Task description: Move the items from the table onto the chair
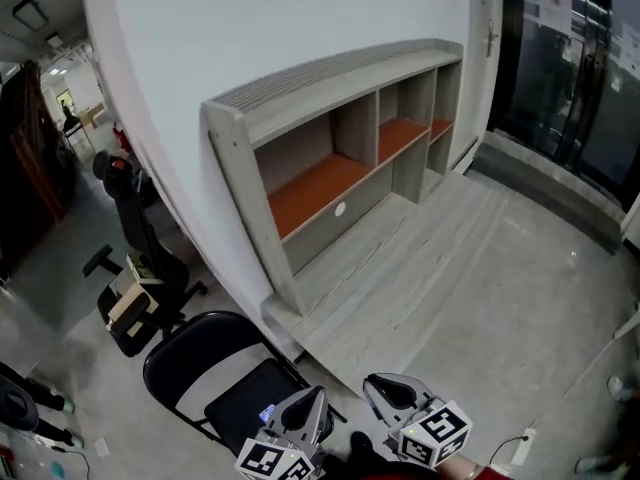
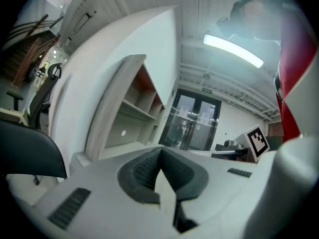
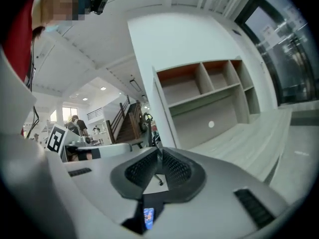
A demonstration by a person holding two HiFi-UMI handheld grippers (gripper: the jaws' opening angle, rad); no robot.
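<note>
A black folding chair (image 1: 215, 368) stands on the floor at the lower left of the head view, and a small blue item (image 1: 266, 413) lies on its seat. My left gripper (image 1: 316, 396) hangs over the chair's right edge, jaws shut with nothing between them (image 2: 160, 151). The chair's dark back (image 2: 25, 151) fills the left edge of the left gripper view. Just to the right, my right gripper (image 1: 383, 388) is over the floor. Its jaws meet at the tips (image 3: 159, 151) and hold nothing. The blue item (image 3: 148, 216) shows below them. No table is in view.
A grey shelf unit (image 1: 340, 158) with orange shelves stands against a white partition wall. A black office chair (image 1: 140, 268) with boxes on it is at the left. Glass doors (image 1: 570, 68) are at the far right. A white power strip (image 1: 522, 450) lies on the floor.
</note>
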